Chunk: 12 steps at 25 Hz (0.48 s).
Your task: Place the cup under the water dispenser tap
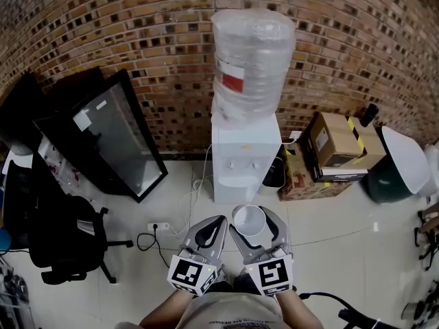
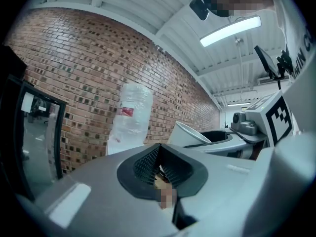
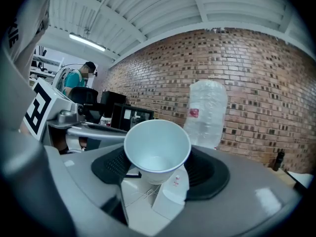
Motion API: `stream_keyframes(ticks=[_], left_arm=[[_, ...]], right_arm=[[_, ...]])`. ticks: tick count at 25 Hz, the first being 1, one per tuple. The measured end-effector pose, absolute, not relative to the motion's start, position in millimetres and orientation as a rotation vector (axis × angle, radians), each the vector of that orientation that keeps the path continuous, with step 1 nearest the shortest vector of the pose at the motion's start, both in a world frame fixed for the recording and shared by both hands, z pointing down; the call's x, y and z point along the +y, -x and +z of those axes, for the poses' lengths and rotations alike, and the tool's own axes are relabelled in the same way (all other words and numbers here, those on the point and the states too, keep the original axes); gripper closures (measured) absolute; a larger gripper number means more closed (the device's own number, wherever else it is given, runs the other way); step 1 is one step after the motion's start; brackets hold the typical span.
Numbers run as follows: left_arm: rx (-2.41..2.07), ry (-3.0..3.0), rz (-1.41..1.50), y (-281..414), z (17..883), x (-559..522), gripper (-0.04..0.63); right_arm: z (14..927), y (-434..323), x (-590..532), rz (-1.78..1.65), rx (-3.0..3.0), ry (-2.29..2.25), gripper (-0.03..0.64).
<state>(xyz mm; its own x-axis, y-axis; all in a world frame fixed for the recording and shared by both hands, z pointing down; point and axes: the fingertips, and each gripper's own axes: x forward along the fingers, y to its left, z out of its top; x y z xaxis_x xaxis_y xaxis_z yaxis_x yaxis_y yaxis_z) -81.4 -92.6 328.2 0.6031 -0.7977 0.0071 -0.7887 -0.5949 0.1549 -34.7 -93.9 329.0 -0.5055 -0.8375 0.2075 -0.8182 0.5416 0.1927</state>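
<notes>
A white water dispenser (image 1: pixel 245 157) stands against the brick wall, topped by a plastic-wrapped bottle (image 1: pixel 250 64). Its taps (image 1: pixel 241 164) sit over a recess in its front. My right gripper (image 1: pixel 254 226) is shut on a white paper cup (image 1: pixel 250 218), upright and empty, just short of the dispenser. In the right gripper view the cup (image 3: pixel 157 149) sits between the black pads (image 3: pixel 111 164), with the bottle (image 3: pixel 206 113) behind it. My left gripper (image 1: pixel 209 230) hangs beside it, shut and empty; its pads (image 2: pixel 148 164) meet in a narrow V.
A black glass-door cabinet (image 1: pixel 110 139) leans at the left, with a black office chair (image 1: pixel 65 238) in front of it. A power strip and cable (image 1: pixel 159 227) lie on the tiled floor. Cardboard boxes (image 1: pixel 336 146) and a green bin (image 1: pixel 398 166) stand to the right.
</notes>
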Motion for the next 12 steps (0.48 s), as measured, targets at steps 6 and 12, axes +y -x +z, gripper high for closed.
stream_keyframes(ticks=[6, 12], left_arm=[[-1.321, -2.673, -0.087, 82.3, 337.5, -108.4, 0.603], [-1.342, -2.668, -0.071, 76.7, 352.5, -132.2, 0.603]], right_arm=[[339.0, 35.7, -121.4, -0.084, -2.490, -1.379, 0.281], [357.2, 28.1, -154.1, -0.067, -2.506, -1.381, 0.282]])
